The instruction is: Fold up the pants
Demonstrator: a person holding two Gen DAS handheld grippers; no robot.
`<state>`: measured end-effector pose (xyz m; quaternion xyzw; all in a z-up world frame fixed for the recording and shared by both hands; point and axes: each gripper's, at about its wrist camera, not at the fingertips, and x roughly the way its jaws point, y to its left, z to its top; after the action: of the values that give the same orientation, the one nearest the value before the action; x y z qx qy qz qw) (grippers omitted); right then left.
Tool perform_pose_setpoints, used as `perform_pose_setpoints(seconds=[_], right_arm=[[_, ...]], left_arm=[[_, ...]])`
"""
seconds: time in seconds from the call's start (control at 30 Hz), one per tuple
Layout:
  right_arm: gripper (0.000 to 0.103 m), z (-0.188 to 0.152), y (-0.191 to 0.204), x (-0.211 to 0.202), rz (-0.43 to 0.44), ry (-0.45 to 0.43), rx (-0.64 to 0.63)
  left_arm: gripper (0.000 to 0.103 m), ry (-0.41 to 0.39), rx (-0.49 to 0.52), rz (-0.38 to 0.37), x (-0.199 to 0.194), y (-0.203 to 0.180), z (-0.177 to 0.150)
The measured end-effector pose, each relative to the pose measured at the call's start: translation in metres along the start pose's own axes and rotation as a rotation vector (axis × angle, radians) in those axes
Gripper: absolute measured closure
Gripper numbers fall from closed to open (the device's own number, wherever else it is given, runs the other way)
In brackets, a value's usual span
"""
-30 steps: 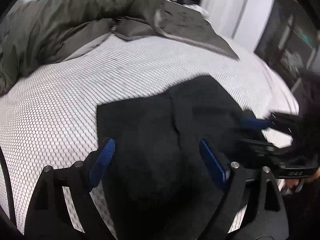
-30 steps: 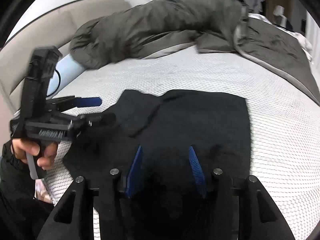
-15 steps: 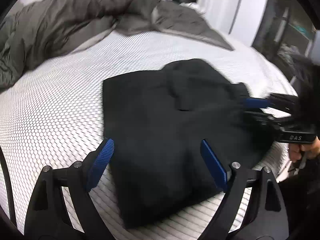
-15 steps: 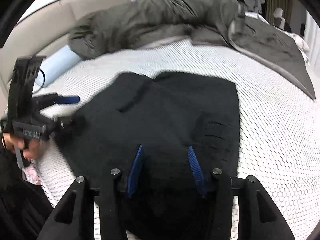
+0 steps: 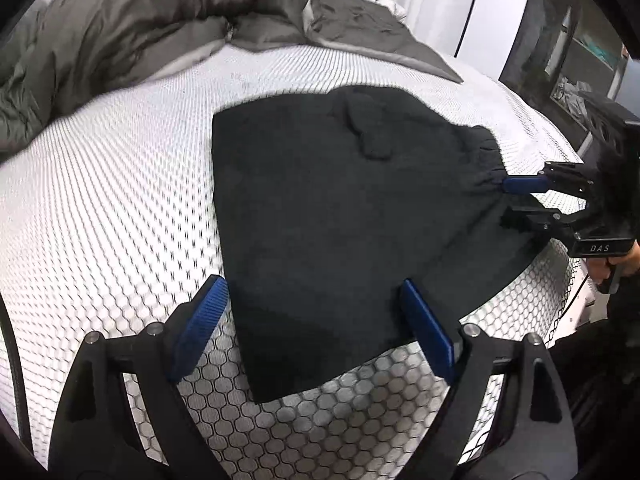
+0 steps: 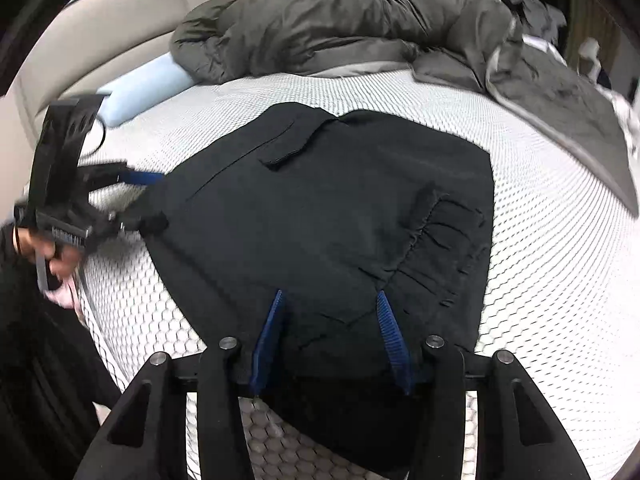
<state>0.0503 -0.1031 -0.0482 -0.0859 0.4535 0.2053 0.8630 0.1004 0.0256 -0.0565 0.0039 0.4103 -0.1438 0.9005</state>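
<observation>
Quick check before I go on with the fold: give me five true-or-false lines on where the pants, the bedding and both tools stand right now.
1. The black fabric pants lie folded on the white honeycomb-patterned mattress. True.
2. The left tool is clamped on the pants. False: its blue pads stand wide apart, nothing pressed between them.
3. The olive-grey duvet is bunched at the far side of the mattress, clear of the pants. True.
4. The right tool holds a pale blue pillow. False: the pale blue pillow lies by the headboard, untouched.
5. The pants hang off a chair. False: they rest on the mattress.
</observation>
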Motion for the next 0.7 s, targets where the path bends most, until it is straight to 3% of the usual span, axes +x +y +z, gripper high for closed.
perform_pose_setpoints(seconds=[0.13,0.2,0.3,0.37,0.43,0.57,0.6,0.7], right_arm=[[0.048,0.014,0.003,-0.016,0.024,-0.071,0.034],[0.045,0.033,0.002,-0.012,0.007,-0.101,0.077],[0.045,0.062,-0.001,0.019,-0.005,-0.056,0.138],[0.046,0.074,0.007,0.047,-0.015,0.008,0.107],[0.047,0.075,0.012,0.073,-0.048,0.091,0.074],[0.052,0.06,-0.011,0.061,-0.122,0.104,0.068],[0.058,0.055,-0.019,0.054,-0.1,0.094,0.08],[0.058,0.046,-0.03,0.033,-0.044,0.047,0.094]], left_arm=[[0.016,-0.079,0.018,-0.02,-0.012,-0.005,0.019],[0.016,-0.08,0.012,-0.035,-0.004,-0.003,0.036],[0.019,-0.049,0.02,-0.011,0.023,0.004,0.06],[0.033,0.039,-0.014,-0.004,0.055,0.011,0.068],[0.032,0.062,-0.045,-0.025,0.068,0.019,0.064],[0.032,0.046,-0.038,-0.013,0.057,0.025,0.058],[0.031,0.047,-0.036,0.004,0.055,0.027,0.056],[0.03,0.052,-0.074,0.022,0.045,0.033,0.053]])
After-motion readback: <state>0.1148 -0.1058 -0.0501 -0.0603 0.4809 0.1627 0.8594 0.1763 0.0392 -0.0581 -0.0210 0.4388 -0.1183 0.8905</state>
